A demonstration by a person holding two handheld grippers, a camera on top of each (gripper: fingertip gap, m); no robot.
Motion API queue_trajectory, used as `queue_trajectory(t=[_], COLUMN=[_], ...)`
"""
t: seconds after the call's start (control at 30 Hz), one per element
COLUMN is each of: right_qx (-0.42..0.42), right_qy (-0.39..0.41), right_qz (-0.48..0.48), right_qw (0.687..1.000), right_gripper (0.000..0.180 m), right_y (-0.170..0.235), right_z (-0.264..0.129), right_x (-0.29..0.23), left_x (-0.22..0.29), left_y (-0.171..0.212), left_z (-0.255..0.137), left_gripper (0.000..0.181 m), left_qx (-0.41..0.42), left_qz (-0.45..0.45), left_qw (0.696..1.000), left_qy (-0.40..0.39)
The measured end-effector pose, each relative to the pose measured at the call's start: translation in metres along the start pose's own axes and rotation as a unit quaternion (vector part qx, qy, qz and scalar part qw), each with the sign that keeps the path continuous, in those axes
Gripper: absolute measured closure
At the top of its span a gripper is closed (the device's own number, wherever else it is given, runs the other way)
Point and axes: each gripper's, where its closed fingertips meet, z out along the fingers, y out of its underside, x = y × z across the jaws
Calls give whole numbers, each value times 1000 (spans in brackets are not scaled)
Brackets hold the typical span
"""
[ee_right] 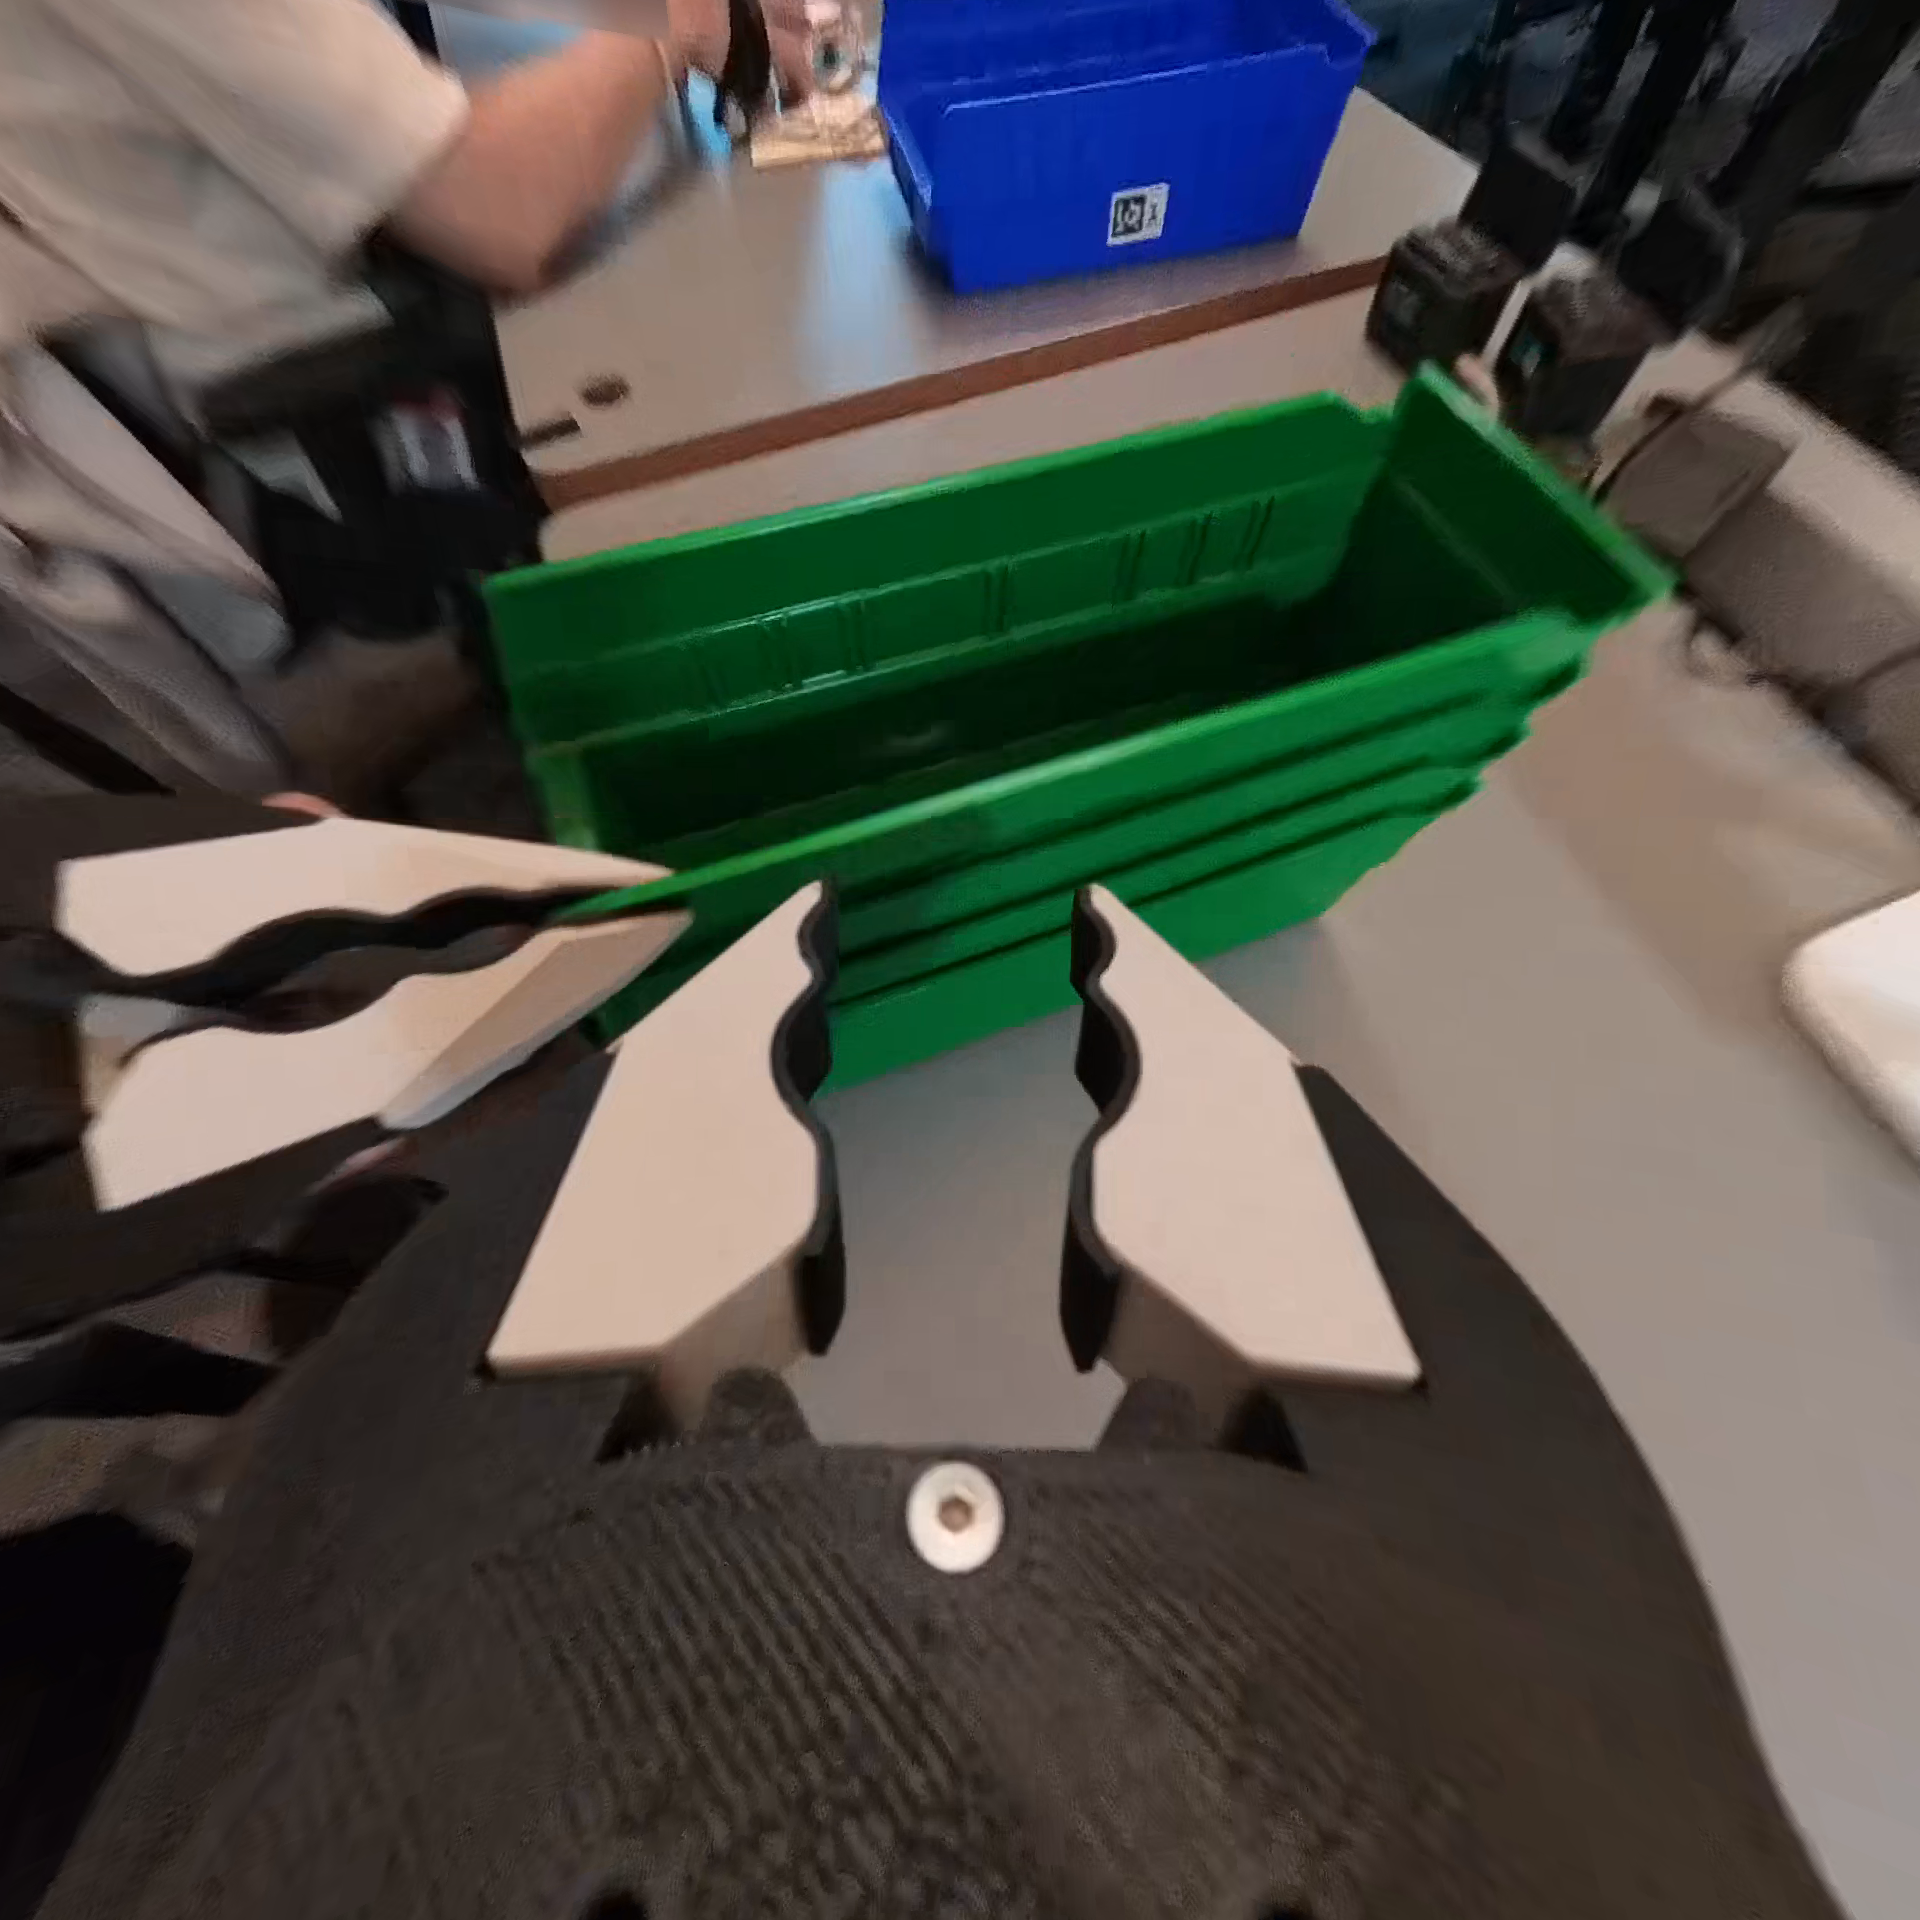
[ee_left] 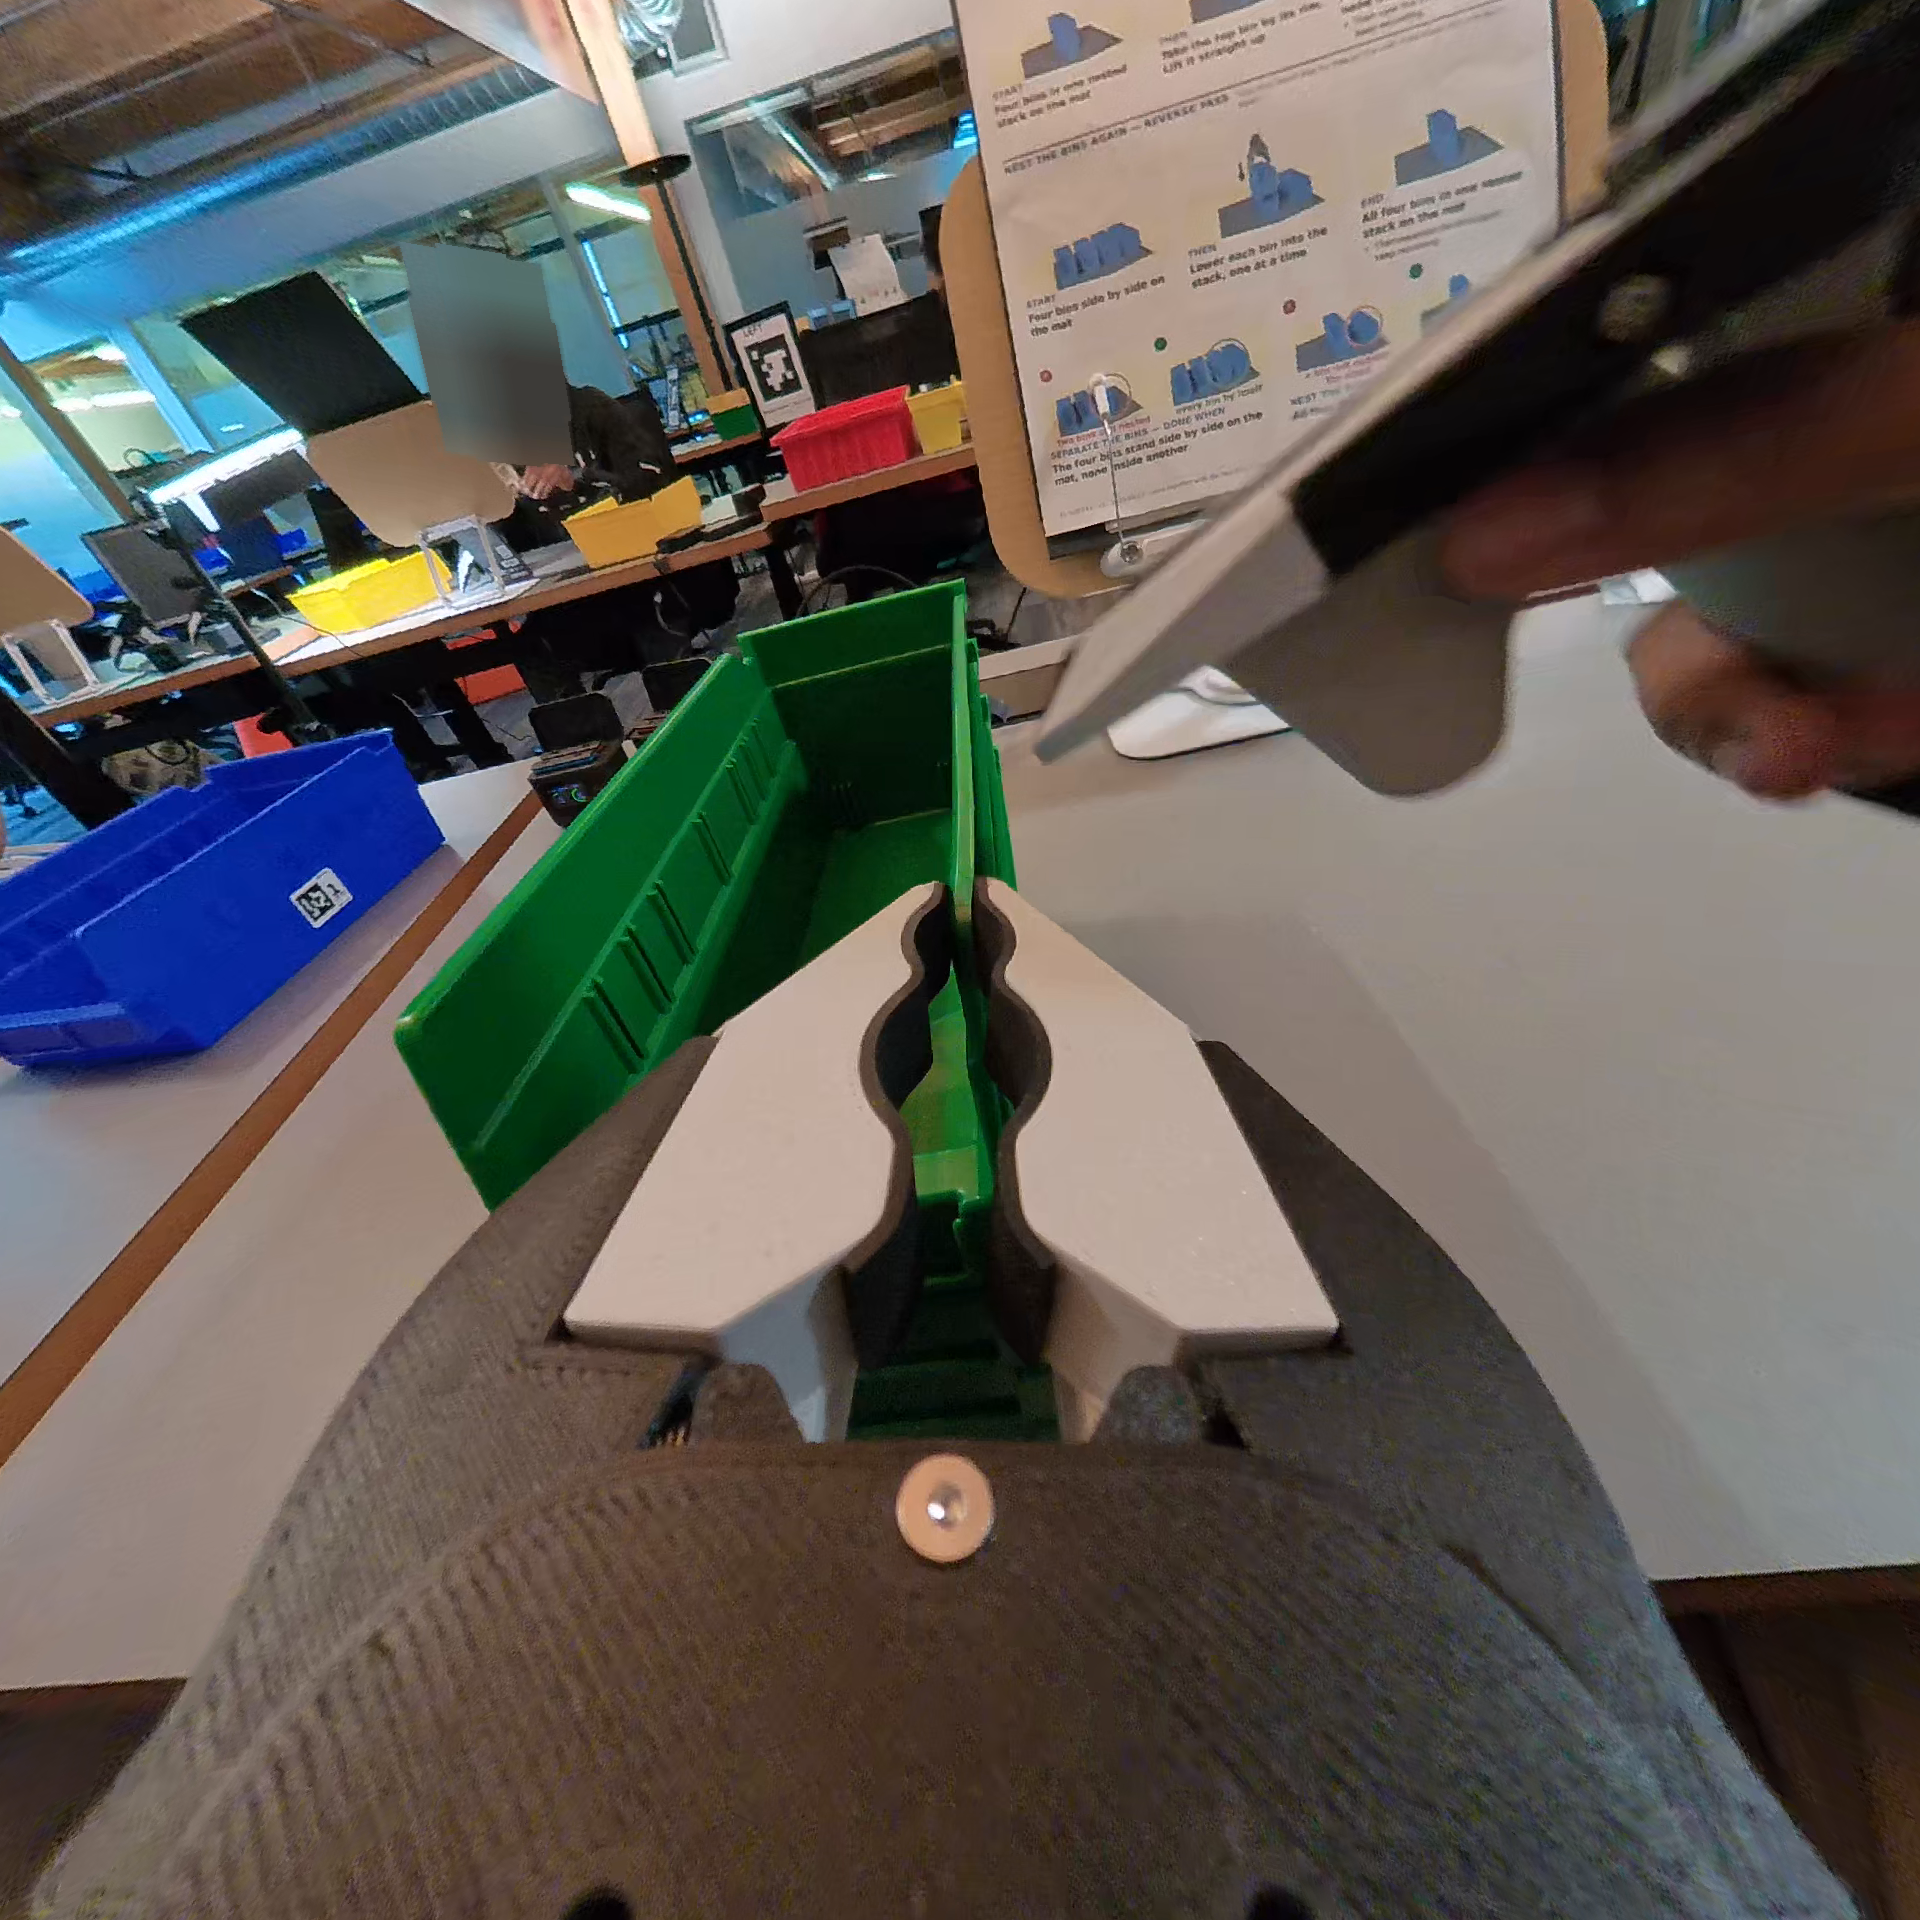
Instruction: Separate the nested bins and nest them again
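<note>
The stack of nested green plastic bins (ee_right: pixel 1039 727) stood on the grey counter (ee_left: pixel 1455 1143), its long side facing the right wrist view. From that view several rims showed stepped one below another along the near wall, so more than one bin sat in the stack; the exact count could not be told.

The left gripper (ee_left: pixel 966 904) was clamped on the near long wall of the top green bin, at the end closest to the operator. In the left wrist view the thin green wall ran between the two grey fingers, which were drawn tight against it. The right wrist view confirmed this: the left gripper (ee_right: pixel 665 899) met the rim at the stack's near left corner, fingers nearly together with the green edge pinched between them.

The right gripper (ee_right: pixel 951 904) stood with its fingers apart and nothing between them. Its tips lay just beside the near long wall of the stack, low on the side; whether they touched it could not be told. In the left wrist view the right gripper (ee_left: pixel 1060 727) hung above the counter, to the right of the bins, held by a hand (ee_left: pixel 1714 707).

A blue plastic bin (ee_left: pixel 197 914) bearing a small square marker tag sat on the adjoining counter, well apart from the green stack. An instruction sheet (ee_left: pixel 1247 260) stood upright on a board behind the counter.
</note>
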Motion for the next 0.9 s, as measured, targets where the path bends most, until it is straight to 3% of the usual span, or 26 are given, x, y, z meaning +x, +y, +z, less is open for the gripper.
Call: queue_trajectory(t=[0.1, 0.17, 0.3, 0.43, 0.53, 0.63, 0.73, 0.83, 0.9], right_qx=[-21, -39, -92, -156, -163, -200, -217, -215, -216], right_qy=[19, 12, -39, 0, -22, -11, 9, 27, 34], right_qz=[-111, -133, -18, 49, 111, 117, 108, 107, 114], right_qw=[993, 990, 995, 986, 980, 973, 970, 970, 969], right_gripper=[142, 152, 146, 141, 139, 139, 151, 159, 163], right_y=[-22, -30, -23, -5, -13, -7, 0, -3, -4], right_z=[0, -3, 10, 30, 40, 51, 61, 64, 64], right_x=[2, -1, -8, 20, 21, 23, 24, 30, 35], left_x=[-4, -7, -8, -7, -7, -7, -6, 8, 33], left_y=[3, 5, 8, 8, 8, 8, 8, -14, -28], left_z=[-2, -1, 0, 0, 0, 0, -1, -19, -31], left_gripper=[181, 181, 181, 181, 180, 180, 180, 164, 171], left_qx=[-2, -3, 7, 15, 17, 23, 32, 104, 141], left_qz=[-17, -37, -86, -93, -107, -108, -102, -128, -126], left_qw=[1000, 999, 996, 996, 994, 994, 994, 986, 982], left_qy=[6, 11, 13, 3, 11, 10, 1, -15, -10])
